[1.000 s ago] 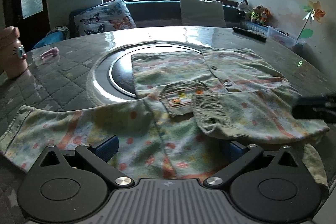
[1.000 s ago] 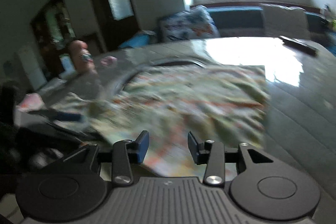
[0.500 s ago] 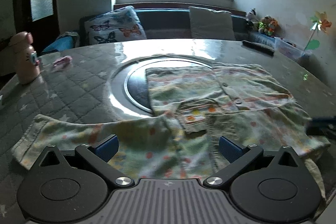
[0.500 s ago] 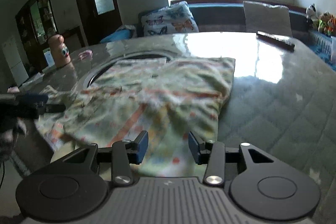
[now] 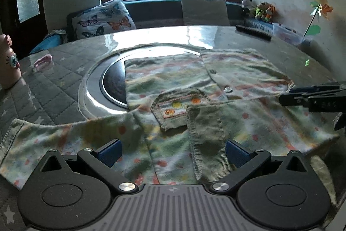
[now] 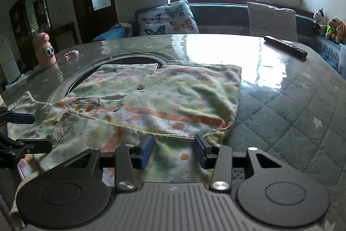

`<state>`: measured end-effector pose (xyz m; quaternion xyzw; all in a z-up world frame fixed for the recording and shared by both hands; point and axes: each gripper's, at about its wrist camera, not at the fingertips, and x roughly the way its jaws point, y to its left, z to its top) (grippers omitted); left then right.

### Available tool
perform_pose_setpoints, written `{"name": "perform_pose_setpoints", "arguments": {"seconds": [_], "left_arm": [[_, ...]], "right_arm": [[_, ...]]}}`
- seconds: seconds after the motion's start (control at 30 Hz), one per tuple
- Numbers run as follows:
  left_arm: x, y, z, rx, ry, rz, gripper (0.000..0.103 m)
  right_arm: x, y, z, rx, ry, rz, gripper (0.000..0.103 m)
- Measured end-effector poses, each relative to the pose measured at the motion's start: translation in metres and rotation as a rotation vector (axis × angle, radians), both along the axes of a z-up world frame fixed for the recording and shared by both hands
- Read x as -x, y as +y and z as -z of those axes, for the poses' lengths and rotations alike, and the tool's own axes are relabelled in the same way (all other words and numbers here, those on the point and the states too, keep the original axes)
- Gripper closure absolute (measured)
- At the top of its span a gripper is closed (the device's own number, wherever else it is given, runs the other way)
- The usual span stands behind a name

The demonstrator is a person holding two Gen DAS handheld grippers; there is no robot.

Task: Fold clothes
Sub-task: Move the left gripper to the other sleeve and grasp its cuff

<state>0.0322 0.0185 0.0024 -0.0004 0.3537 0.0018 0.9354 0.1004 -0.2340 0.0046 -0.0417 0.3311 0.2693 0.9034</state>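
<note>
While tilted downward, both hand-held grippers (image 5: 172,152) (image 6: 174,149) open

You see a soft, matt printed cloth shirt (image 6: 164,99) with a ribbed collar on a quilted worktop (image 6: 287,114) under glossy clear film, around a shiny metal ring (image 5: 90,88).

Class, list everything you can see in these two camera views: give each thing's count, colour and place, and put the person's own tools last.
shirt: one, pale green with orange spots and stripes, spread on the table, one sleeve folded in
table: one, grey quilted cover under a glossy sheet
round inset: one, dark, partly under the shirt
pink figure: one, googly eyes, far left edge
remote: one, black, far right
butterfly cushion: one, white, on the bench
plain cushion: one, grey, on the bench
plush toys: several, by the wall
pinwheel: one, orange, right wall
left tool: black, blue pads, open over the collar
right tool: same, open over the shirt's edge
</note>
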Motion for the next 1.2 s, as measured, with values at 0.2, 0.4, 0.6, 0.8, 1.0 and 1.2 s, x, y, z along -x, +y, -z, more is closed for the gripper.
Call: {"name": "perform_pose_setpoints", "arguments": {"seconds": [0.2,0.4,0.6,0.8,1.0,1.2], "left_arm": [[0.004,0.007,0.001,-0.003,-0.001,-0.022,0.0],[0.015,0.024,-0.002,0.007,-0.01,-0.075,0.0],[0.033,0.053,-0.007,0.005,-0.031,-0.179,0.0],[0.054,0.096,-0.01,-0.004,-0.053,-0.325,0.0],[0.068,0.14,-0.012,-0.021,-0.079,-0.49,0.0],[0.07,0.177,-0.01,-0.015,-0.082,-0.605,0.001]], "right_arm": [[0.014,0.013,-0.012,0.014,-0.028,-0.041,0.049],[0.037,0.043,-0.014,0.027,-0.055,-0.155,0.039],[0.051,0.073,-0.004,0.088,-0.059,-0.238,0.032],[0.059,0.084,-0.012,0.093,-0.09,-0.264,0.025],[0.059,0.099,-0.006,0.099,-0.072,-0.298,0.023],[0.058,0.098,-0.005,0.088,-0.063,-0.287,0.023]]}}
